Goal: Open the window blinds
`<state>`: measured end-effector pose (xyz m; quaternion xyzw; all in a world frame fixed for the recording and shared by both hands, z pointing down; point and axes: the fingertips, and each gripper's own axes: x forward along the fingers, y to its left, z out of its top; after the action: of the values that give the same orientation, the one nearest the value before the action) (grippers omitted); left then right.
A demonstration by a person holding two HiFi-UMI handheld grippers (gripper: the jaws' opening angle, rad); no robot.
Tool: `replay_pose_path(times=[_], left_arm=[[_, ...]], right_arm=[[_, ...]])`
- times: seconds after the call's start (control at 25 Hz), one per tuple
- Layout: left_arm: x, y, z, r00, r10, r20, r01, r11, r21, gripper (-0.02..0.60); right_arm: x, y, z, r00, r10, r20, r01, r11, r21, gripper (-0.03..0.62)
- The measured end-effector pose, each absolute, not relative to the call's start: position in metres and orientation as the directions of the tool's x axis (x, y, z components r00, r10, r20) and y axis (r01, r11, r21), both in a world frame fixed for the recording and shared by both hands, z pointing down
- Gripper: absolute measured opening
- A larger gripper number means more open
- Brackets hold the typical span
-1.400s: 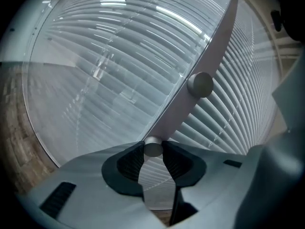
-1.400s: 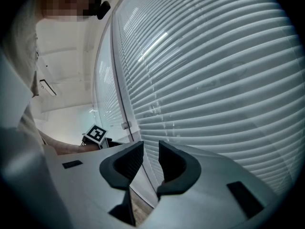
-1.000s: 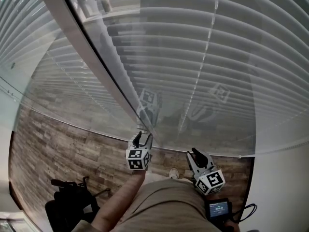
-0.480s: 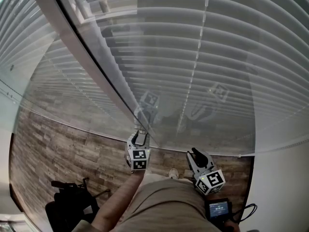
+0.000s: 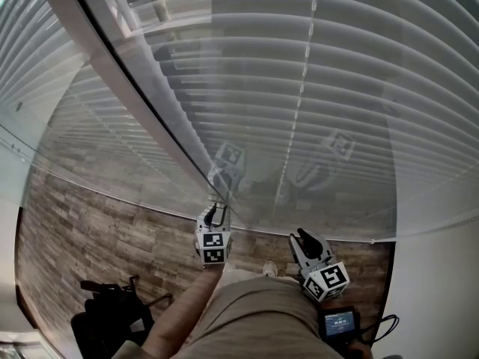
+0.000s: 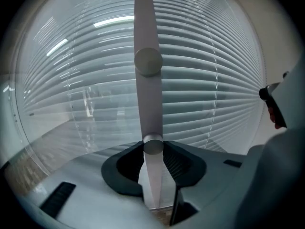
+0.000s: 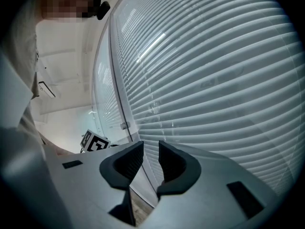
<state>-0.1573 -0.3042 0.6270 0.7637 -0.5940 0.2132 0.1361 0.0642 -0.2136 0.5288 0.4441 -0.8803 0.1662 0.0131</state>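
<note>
Since a second ago the left gripper (image 6: 153, 150) has rolled, its jaws just closing onto the blind wand (image 6: 147, 94); the right gripper (image 7: 146, 160) stands slightly apart, empty.

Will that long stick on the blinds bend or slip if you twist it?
The tilt wand looks straight and thin, so it is probably stiff and light. Its smooth, round surface might slip, though the left hand-held gripper, whose jaws have just been closing, now pinches it. Since it hangs from above, it would likely swing if pushed.
</note>
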Motion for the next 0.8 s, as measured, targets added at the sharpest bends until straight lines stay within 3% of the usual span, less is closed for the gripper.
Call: replay_pose_path(times=[0.8], left_arm=[[-0.1597,-0.3046,0.6288,0.396,-0.807,0.438,-0.871,-0.179,0.456,0.138]], right_arm=[[0.055,-0.2175,0.5291,-0.615,-0.769,0.175,-0.779,0.559,-0.282,0.104]])
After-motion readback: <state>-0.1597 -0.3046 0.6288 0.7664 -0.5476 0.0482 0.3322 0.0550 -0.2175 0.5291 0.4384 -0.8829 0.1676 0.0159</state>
